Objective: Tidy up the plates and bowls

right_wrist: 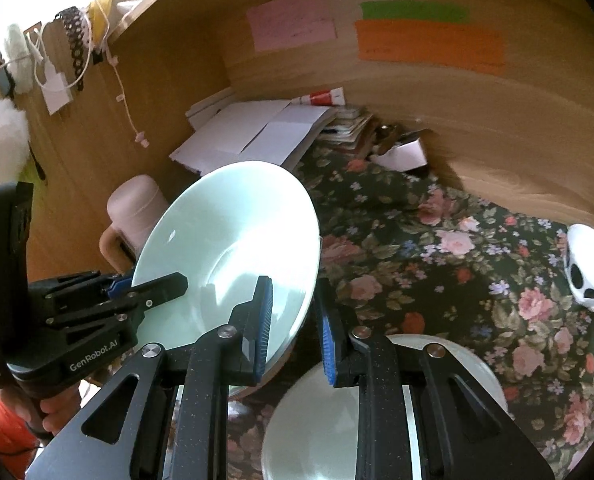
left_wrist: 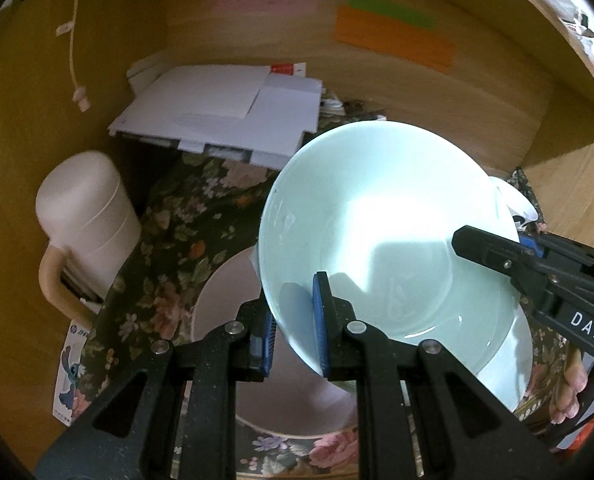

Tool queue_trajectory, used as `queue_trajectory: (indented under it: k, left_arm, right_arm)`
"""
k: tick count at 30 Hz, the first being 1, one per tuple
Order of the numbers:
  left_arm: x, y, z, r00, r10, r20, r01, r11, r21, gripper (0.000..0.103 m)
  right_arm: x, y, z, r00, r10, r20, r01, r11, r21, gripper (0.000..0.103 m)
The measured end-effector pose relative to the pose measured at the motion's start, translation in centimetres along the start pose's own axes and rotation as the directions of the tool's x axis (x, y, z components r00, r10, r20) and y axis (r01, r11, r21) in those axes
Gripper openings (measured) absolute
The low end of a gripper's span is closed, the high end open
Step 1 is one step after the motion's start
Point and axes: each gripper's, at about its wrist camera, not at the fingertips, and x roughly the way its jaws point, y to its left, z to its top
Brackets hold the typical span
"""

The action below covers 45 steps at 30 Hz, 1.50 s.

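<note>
A pale green bowl (left_wrist: 377, 220) (right_wrist: 225, 232) hangs tilted above the floral cloth, held by its rim from two sides. My left gripper (left_wrist: 295, 308) is shut on the near rim, one blue pad inside the bowl and one outside. My right gripper (right_wrist: 293, 292) is shut on the opposite rim and shows in the left wrist view as a black finger (left_wrist: 469, 240) lying over the bowl's edge. The left gripper (right_wrist: 177, 280) reaches in from the left in the right wrist view. Under the bowl lie a pinkish plate (left_wrist: 221, 304) and a white dish (right_wrist: 309, 432) (left_wrist: 513, 352).
A cream mug with a handle (left_wrist: 85, 216) (right_wrist: 137, 204) stands at the left by a stack of white papers (left_wrist: 225, 120) (right_wrist: 249, 132). A wooden back wall (left_wrist: 477, 92) with coloured notes closes the space. A white spotted figure (right_wrist: 585, 268) sits on the floral cloth (right_wrist: 437, 248) at the right.
</note>
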Motion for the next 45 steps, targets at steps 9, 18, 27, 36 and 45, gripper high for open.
queue_trajectory:
  k: [9, 18, 27, 36, 45]
  left_arm:
    - [0.8, 2.3, -1.2, 0.999, 0.005, -0.033, -0.007, 0.999, -0.038, 0.016]
    - [1.7, 3.2, -2.3, 0.998, 0.008, -0.058, -0.010, 0.999, -0.044, 0.016]
    - [2.6, 4.0, -2.9, 0.996, 0.003, -0.087, -0.007, 0.999, -0.052, 0.016]
    - [2.9, 4.3, -2.9, 0.996, 0.008, -0.085, -0.013, 0.999, -0.049, 0.016]
    - [3.1, 4.0, -2.7, 0.996, 0.028, -0.086, -0.031, 0.999, -0.036, 0.016]
  right_arm:
    - [2.1, 1.3, -0.3, 0.998, 0.026, -0.051, -0.027, 1.000, -0.003, 0.020]
    - [4.0, 1.6, -1.2, 0.992, 0.036, -0.121, -0.036, 0.999, 0.002, 0.020]
    - [5.8, 1.8, -2.0, 0.981, 0.043, -0.187, -0.042, 0.999, 0.011, 0.020]
    - [6.1, 2.0, -2.0, 0.977, 0.048, -0.209, -0.050, 0.999, -0.003, 0.023]
    - [5.9, 1.8, -2.0, 0.976, 0.059, -0.210, -0.061, 0.998, -0.003, 0.024]
